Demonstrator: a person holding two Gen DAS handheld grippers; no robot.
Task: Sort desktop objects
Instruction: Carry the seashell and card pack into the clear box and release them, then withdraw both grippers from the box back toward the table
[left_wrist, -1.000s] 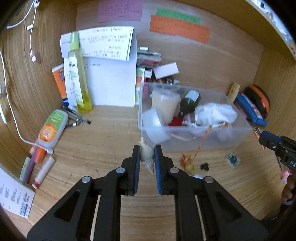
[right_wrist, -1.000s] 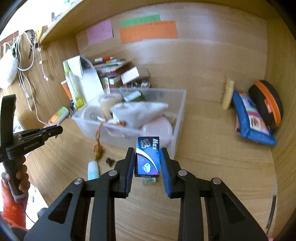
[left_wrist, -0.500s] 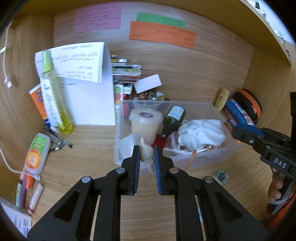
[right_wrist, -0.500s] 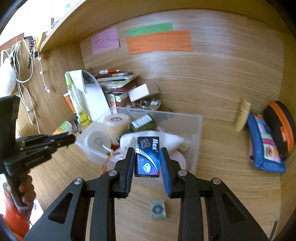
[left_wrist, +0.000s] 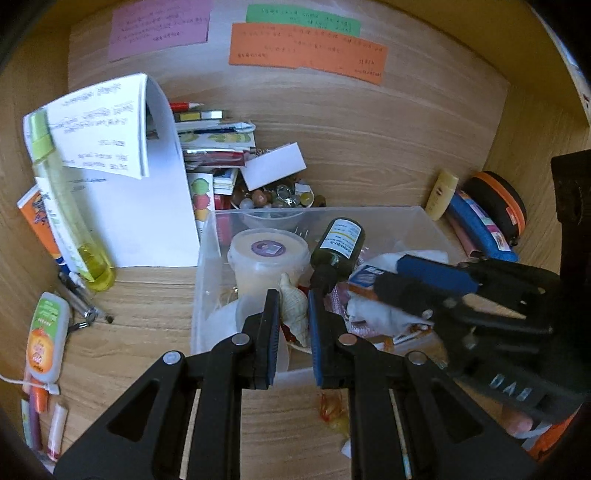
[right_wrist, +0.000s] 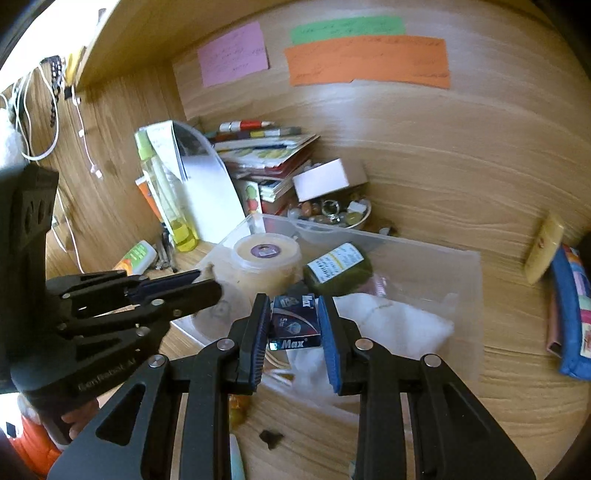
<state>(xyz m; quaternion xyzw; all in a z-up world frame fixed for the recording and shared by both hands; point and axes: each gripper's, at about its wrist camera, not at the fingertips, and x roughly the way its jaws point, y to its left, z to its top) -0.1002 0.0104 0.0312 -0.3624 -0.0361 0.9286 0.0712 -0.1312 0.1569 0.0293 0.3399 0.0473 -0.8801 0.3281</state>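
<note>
Hiding bin (left_wrist: 424, 218) contents: right hand-held gripper (left_wrist: 384, 291); held box (left_wrist: 369, 275) blurred.

Both grippers black plastic with blue ribbed pads (left_wrist: 273, 328), silver screws at finger pivots, white lettering on left gripper (right_wrist: 177, 291) body, orange sleeve (right_wrist: 35, 441) at seven o'clock.

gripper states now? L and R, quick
Left gripper: shut on the seashell, over the clear bin.
Right gripper: shut on the blue Max box, also over the bin.
</note>
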